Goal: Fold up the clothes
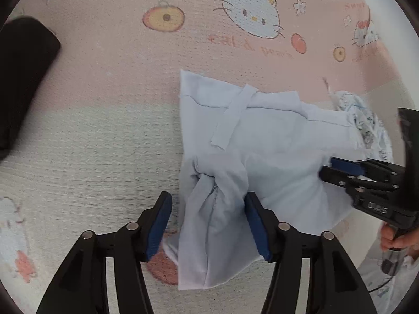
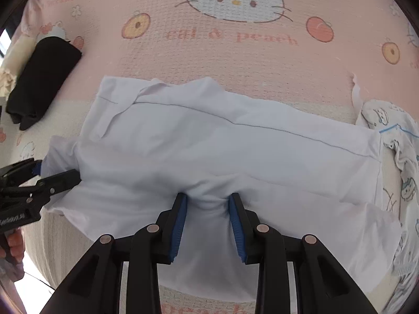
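A pale white garment lies partly folded on a pink and cream mat printed with cartoon cats. My left gripper points down over one end of it. A gathered bunch of cloth stands between its blue pads; the right pad touches the cloth and the left pad stands clear of it, so it is open. My right gripper is shut on a pinched fold at the garment's near edge. Each gripper also shows in the other view, the right gripper and the left gripper.
A folded black garment lies on the mat to the left. A crumpled printed white garment lies just past the pale garment's right end. A person's hand holds each gripper's handle.
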The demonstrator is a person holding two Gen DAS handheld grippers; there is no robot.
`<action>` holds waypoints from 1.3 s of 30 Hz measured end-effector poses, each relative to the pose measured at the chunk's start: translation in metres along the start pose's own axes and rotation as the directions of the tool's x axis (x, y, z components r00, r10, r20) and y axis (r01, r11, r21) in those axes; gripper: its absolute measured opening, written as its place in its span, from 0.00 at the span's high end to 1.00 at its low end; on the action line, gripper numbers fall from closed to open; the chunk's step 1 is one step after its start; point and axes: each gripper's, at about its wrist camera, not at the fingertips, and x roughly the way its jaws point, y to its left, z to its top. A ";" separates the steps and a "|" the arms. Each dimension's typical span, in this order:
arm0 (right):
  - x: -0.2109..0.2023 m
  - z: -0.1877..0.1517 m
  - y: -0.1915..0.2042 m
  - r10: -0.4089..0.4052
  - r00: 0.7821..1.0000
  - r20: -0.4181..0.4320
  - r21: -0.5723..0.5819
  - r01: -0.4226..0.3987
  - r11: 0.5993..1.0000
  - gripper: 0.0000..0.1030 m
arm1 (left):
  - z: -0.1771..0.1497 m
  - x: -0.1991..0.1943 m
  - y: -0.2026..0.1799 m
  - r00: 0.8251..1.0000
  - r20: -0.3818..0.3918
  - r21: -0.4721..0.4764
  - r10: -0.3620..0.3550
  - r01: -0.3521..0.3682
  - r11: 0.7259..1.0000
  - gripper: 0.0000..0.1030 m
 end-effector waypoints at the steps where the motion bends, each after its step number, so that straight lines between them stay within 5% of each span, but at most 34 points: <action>1: -0.005 -0.003 -0.001 0.012 1.000 0.013 -0.001 -0.012 1.000 0.69 | -0.001 -0.006 -0.005 0.999 0.018 0.036 0.033 -0.033 0.999 0.47; 5: -0.035 -0.020 -0.015 0.021 0.998 0.062 0.064 -0.025 0.998 0.66 | -0.008 -0.029 -0.027 0.981 0.106 0.196 0.165 -0.183 0.963 0.47; 8: -0.059 -0.040 -0.039 0.062 0.992 0.113 0.199 -0.084 0.976 0.45 | -0.016 -0.043 -0.041 0.958 0.176 0.309 0.228 -0.274 0.911 0.47; 15: -0.100 -0.086 -0.065 -0.031 0.985 0.169 0.247 -0.011 0.969 0.45 | -0.041 -0.046 -0.070 0.956 0.175 0.536 0.236 -0.294 0.792 0.47; 17: -0.107 -0.095 -0.065 -0.061 0.986 0.155 0.219 0.026 0.975 0.45 | -0.046 -0.042 -0.081 0.950 0.186 0.578 0.251 -0.312 0.754 0.47; 22: -0.112 -0.110 -0.053 -0.153 0.982 0.107 0.087 0.144 0.986 0.45 | -0.056 -0.042 -0.089 0.942 0.213 0.620 0.258 -0.334 0.710 0.47; 25: -0.105 -0.115 -0.032 -0.275 0.952 0.132 -0.100 0.288 0.952 0.45 | -0.068 -0.036 -0.095 0.915 0.278 0.678 0.294 -0.403 0.615 0.47; 29: -0.081 -0.124 -0.015 -0.471 0.863 0.182 -0.315 0.505 0.804 0.44 | -0.094 -0.013 -0.100 0.846 0.404 0.772 0.347 -0.519 0.366 0.47; 31: -0.068 -0.132 -0.008 -0.518 0.833 0.197 -0.423 0.549 0.721 0.44 | -0.109 -0.001 -0.101 0.808 0.468 0.794 0.358 -0.563 0.230 0.47; 34: -0.047 -0.149 0.001 -0.602 0.750 0.274 -0.573 0.630 0.524 0.38 | -0.122 0.013 -0.099 0.788 0.493 0.811 0.370 -0.570 0.133 0.46; 37: -0.022 -0.166 0.003 -0.642 0.664 0.383 -0.674 0.676 0.298 0.26 | -0.127 0.024 -0.098 0.785 0.489 0.816 0.380 -0.566 0.119 0.46; 39: -0.010 -0.173 0.005 -0.618 0.618 0.486 -0.691 0.704 0.161 0.26 | -0.127 0.029 -0.102 0.758 0.537 0.789 0.370 -0.606 0.097 0.44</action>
